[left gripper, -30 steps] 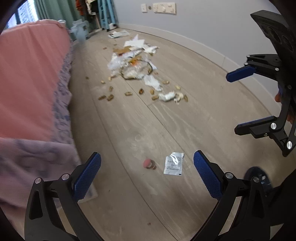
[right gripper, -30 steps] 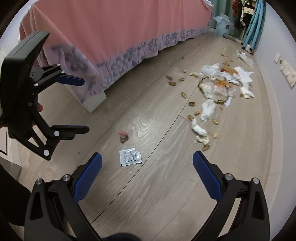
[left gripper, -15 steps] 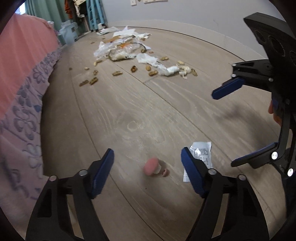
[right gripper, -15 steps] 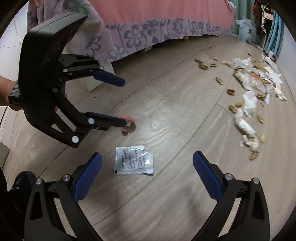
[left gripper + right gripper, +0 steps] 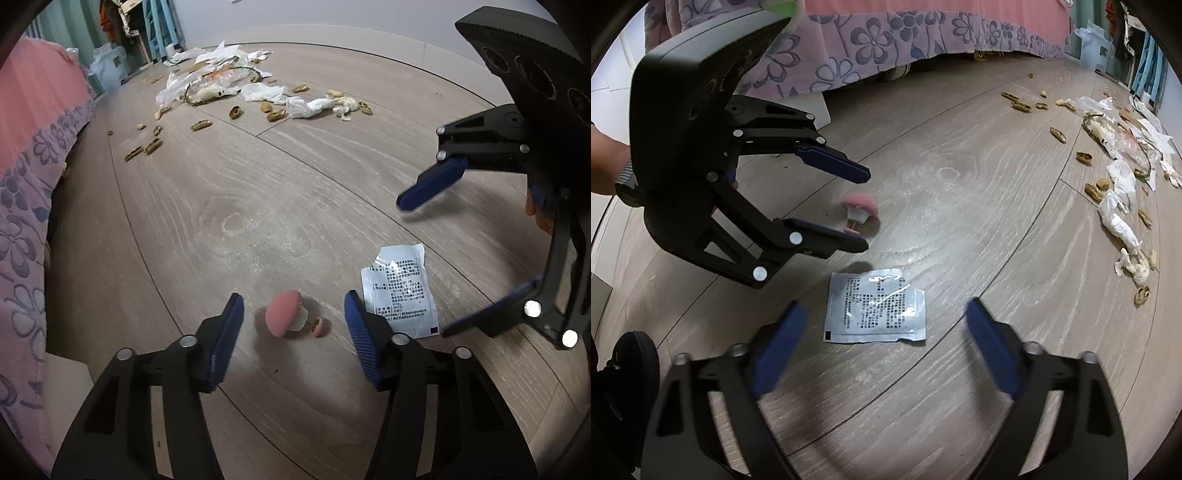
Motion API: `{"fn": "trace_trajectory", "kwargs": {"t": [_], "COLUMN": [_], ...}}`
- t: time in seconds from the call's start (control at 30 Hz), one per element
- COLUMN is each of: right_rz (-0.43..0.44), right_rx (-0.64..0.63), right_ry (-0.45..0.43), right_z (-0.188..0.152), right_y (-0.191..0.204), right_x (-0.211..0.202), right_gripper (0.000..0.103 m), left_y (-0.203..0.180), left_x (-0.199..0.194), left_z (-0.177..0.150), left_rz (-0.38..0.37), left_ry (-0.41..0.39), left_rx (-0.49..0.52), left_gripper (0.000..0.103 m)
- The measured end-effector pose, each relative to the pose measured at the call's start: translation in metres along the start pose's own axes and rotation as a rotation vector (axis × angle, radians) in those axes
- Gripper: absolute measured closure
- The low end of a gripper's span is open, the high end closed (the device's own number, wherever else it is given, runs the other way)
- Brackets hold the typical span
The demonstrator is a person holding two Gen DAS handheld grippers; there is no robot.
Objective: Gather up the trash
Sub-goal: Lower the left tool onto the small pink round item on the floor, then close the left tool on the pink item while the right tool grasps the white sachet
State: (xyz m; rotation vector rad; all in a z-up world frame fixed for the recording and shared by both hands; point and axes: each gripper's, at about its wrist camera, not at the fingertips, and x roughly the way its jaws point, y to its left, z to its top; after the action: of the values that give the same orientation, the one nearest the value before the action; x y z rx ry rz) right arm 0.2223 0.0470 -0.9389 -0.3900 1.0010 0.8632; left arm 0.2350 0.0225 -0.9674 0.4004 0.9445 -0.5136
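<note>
A small pink mushroom-shaped piece (image 5: 283, 313) lies on the wooden floor between the fingers of my left gripper (image 5: 293, 325). Its jaws are closing, and the pads stand a little apart from it on both sides. Just to its right lies a flat silvery-white printed packet (image 5: 400, 291). In the right wrist view that packet (image 5: 875, 306) sits between the fingers of my right gripper (image 5: 886, 314), whose jaws are closing with wide gaps on each side. The left gripper (image 5: 865, 210) shows there around the pink piece (image 5: 858, 205). The right gripper (image 5: 423, 267) hangs over the packet.
A heap of torn paper and plastic wrap (image 5: 218, 79) with several scattered peanut shells (image 5: 201, 124) lies farther along the floor. A bed with a pink cover and flowered purple skirt (image 5: 886, 33) runs along one side. A grey wall (image 5: 369, 14) bounds the other.
Both grippers have dropped close to the floor. The left jaws have narrowed around the pink piece, and the right jaws have started narrowing over the packet.
</note>
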Motion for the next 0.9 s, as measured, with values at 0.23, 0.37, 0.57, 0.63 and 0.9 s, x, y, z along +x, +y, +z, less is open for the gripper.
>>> {"fn": "trace_trajectory", "kwargs": {"t": [0.23,0.37,0.57,0.63,0.9], "right_rz": [0.012,0.007,0.017,0.011,-0.012], "right_rx": [-0.009,-0.02,-0.018,-0.027,-0.03], "right_ry": [0.012,0.011,0.032,0.031,0.048], "right_z": [0.001,-0.001,-0.001,0.0,-0.002], "right_y": [0.004,0.007,0.012,0.015,0.015], "right_x": [0.004,0.002,0.01,0.011,0.015], "right_gripper": [0.025,0.026,0.026,0.026,0.026], "left_y": [0.001,0.001,0.0,0.0,0.002], "left_x": [0.002,0.0,0.0,0.0,-0.001], "left_z": [-0.003,-0.007,-0.011,-0.012,-0.012], "left_rz": [0.007,0.007,0.009,0.009,-0.007], "left_ry": [-0.006,-0.004,-0.013,-0.018,-0.022], "left_rx": [-0.006,-0.007,-0.013,-0.008,-0.039], "left_gripper": [0.065,0.07,0.073,0.073,0.073]}}
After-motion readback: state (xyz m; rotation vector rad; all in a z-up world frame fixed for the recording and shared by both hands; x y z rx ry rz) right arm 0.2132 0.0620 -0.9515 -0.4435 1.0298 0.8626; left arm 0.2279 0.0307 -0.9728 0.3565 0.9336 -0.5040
